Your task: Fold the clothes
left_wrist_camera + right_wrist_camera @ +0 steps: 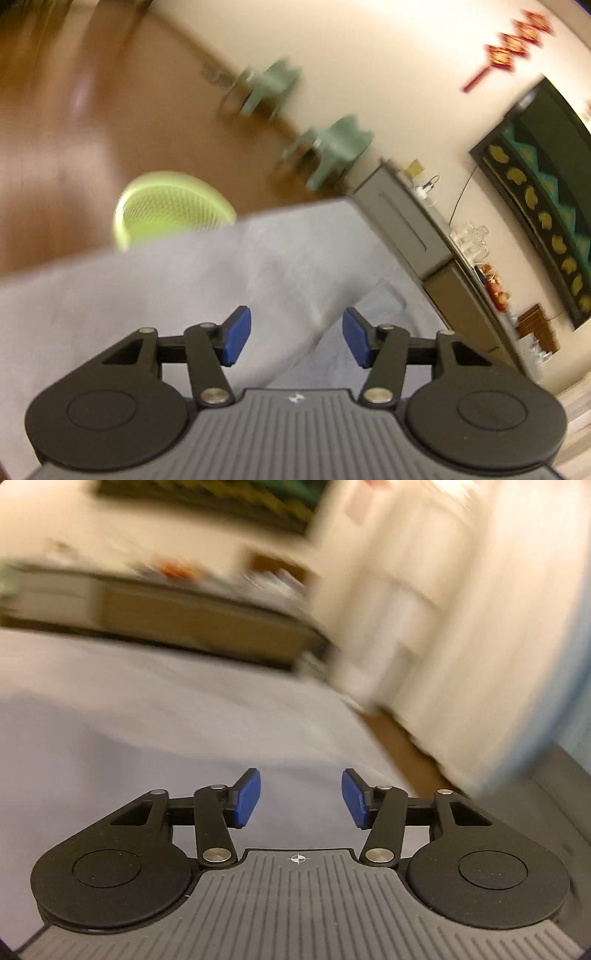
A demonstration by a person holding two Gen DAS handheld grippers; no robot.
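My left tool (296,338) hangs with its blue pads spread wide and holding nothing, directly over a raised fold of pale grey cloth (192,280) that runs away from the pads toward the upper left of the view; a lower layer of the same cloth shows to the pads' right. My right tool (301,799) is equally wide and empty, the grey fabric (147,716) spread broad and nearly flat ahead of and beneath it. The left looks nearer a graspable edge, I judge. The cloth is soft, matte, faintly creased; motion blur hides its outline, so how far folded it is cannot be told. A green mesh basket (173,206) stands beyond it on the wooden floor (55,129).
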